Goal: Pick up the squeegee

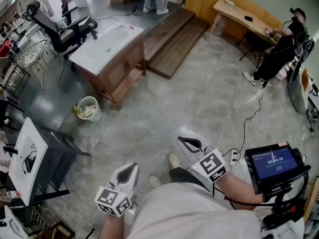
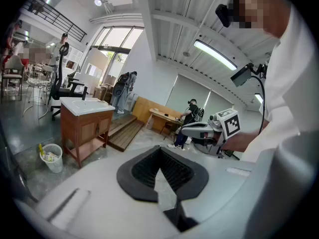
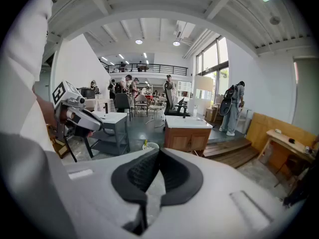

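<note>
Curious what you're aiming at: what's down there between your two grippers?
Nothing to pick up: just the person's own two light shoes on bare grey floor, seen in the head view.

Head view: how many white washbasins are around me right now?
2. One white rectangular washbasin tops the brown wooden cabinet at upper left; a second white washbasin sits on the dark metal stand at the left edge. More may be hidden off frame.

Open loft workshop; sink vanity (image 1: 107,46), office chair (image 1: 65,31), wooden desk (image 1: 244,16), mezzanine railing (image 3: 144,68).
</note>
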Motion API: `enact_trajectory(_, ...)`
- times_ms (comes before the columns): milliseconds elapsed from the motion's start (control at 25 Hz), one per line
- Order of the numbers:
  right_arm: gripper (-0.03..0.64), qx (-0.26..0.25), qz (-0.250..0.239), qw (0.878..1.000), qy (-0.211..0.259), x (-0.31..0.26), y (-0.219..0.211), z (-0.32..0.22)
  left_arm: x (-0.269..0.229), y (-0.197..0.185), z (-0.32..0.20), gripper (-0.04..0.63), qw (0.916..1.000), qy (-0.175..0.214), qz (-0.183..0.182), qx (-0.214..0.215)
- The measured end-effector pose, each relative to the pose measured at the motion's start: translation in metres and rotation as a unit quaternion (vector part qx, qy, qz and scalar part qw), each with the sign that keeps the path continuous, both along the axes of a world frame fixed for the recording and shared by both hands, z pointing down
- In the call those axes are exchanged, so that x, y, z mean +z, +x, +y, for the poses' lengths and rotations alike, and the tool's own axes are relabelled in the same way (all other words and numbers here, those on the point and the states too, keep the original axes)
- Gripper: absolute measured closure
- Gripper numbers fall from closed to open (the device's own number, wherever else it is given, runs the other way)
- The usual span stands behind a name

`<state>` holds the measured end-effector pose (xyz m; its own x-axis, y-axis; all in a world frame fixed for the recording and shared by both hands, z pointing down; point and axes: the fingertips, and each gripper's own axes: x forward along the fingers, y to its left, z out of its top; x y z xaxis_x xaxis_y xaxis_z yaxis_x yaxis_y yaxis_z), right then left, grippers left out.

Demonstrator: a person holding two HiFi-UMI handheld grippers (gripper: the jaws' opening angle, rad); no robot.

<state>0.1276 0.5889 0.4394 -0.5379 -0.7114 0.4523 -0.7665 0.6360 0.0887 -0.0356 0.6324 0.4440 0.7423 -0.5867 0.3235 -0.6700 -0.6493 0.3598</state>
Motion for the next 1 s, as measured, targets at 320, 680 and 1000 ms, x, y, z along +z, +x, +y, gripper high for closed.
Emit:
enact_trajectory(320, 0.615, -0.018, -0.011, 1.000, 0.023, -0.011, -0.016, -0.018, -0.012, -0.001, -0.009, 0.592, 0.9998, 0.021, -0.006, -0.001)
enact_trajectory(680, 0.605, -0.026, 0.033, 0.999, 0.022, 0.005, 0.060, -0.103, -0.022, 0.083, -0.090, 0.592, 0.9992, 0.024, -0.030, -0.010)
enact_trajectory(1000, 0.548, -0.057, 0.036, 0.998, 0.019, 0.018, 0.102, -0.165, -0.024, 0.133, -0.155, 0.592, 0.9984, 0.018, -0.041, -0.034)
